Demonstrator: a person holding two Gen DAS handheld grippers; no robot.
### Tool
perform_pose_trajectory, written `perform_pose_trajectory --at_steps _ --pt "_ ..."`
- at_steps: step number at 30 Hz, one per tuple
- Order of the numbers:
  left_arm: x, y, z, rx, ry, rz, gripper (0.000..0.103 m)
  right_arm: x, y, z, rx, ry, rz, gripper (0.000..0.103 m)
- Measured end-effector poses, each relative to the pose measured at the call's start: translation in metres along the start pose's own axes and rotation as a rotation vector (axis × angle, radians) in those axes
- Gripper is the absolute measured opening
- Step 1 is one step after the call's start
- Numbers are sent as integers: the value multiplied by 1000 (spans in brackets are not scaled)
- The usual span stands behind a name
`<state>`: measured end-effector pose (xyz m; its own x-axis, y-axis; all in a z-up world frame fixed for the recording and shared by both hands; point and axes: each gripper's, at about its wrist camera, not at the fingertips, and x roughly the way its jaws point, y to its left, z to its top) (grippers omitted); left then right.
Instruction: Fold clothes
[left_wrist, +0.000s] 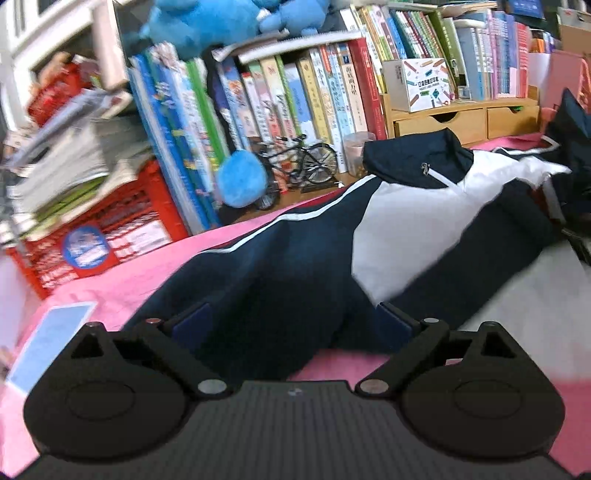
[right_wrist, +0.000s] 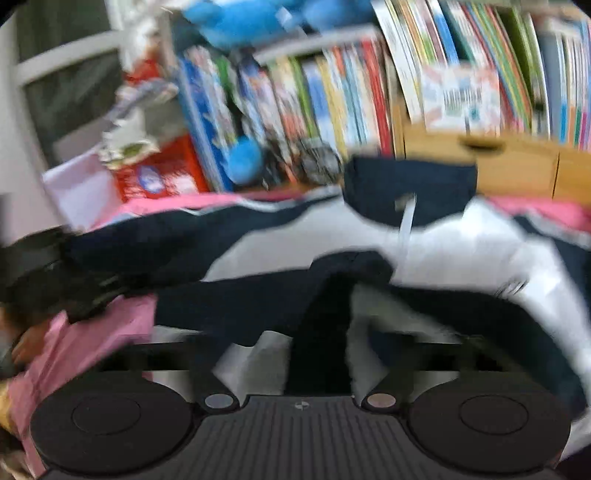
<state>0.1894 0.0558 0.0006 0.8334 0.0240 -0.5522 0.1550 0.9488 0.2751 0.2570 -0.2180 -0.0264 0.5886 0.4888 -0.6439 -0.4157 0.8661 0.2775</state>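
Left wrist view is showing the left gripper (left_wrist: 291, 325) with its two blue fingers (left_wrist: 192, 323) standing wide apart, and a fold of the navy and white track jacket (left_wrist: 369, 236) is lying between them; the fingers are not pressing it. The jacket is spreading over the pink cloth (left_wrist: 122, 280) that is covering the bench, its navy collar (left_wrist: 417, 158) toward the far edge, where the zipper pull (left_wrist: 425, 168) is hanging. Behind the far edge a row of books (left_wrist: 280, 99) is standing, with a small model bicycle (left_wrist: 299, 162) and a blue plush toy (left_wrist: 242, 179) in front of them, a red crate (left_wrist: 110, 229) at the left and a wooden drawer box (left_wrist: 465, 120) at the right.

Right wrist view is very blurred. The right gripper (right_wrist: 317, 354) is hovering over the near part of the jacket (right_wrist: 461, 236), and dark cloth is running between its arms; whether it is clamping the cloth I cannot tell. The left gripper (right_wrist: 40, 266) is appearing at the left edge, touching the sleeve.
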Motion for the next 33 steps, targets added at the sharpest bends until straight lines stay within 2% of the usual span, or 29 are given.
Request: perform_pose_trajectory --at_steps 2,5,8,10,13,16,17,18,21,24,27,31,33 --pt "-21 9 -11 4 -20 20 98 -13 24 -6 9 -50 37 18" --pt "-45 25 -20 -22 -50 50 100 -47 77 -24 -112 -98 131 18" --pt "-66 38 -26 -65 -74 76 100 -76 131 -55 -220 -73 289 18" --pt "-79 42 -31 -96 -83 63 101 -87 165 -81 -304 -35 379 18" --pt "-100 37 -42 -123 -100 38 101 -84 200 -129 -428 24 418 20" --pt "-122 23 -56 -117 -118 -2 103 -68 216 -171 -468 73 375 30" --pt "-128 17 -61 -107 -121 -15 103 -67 218 -183 -464 62 364 32" --pt "-134 11 -66 -94 -123 -28 103 -73 218 -193 -467 22 360 36" --pt "-150 -9 -83 -36 -126 -61 103 -96 220 -212 -486 -23 368 62" --pt "-166 -29 -96 5 -149 -83 103 -128 211 -226 -487 -95 333 74" --pt "-183 -45 -109 38 -180 -126 103 -157 187 -237 -463 -146 152 83" --pt "-203 -69 -125 110 -215 -217 103 -174 146 -234 -338 -165 -61 83" --pt "-208 -85 -131 123 -236 -212 103 -178 130 -229 -259 -189 -143 83"
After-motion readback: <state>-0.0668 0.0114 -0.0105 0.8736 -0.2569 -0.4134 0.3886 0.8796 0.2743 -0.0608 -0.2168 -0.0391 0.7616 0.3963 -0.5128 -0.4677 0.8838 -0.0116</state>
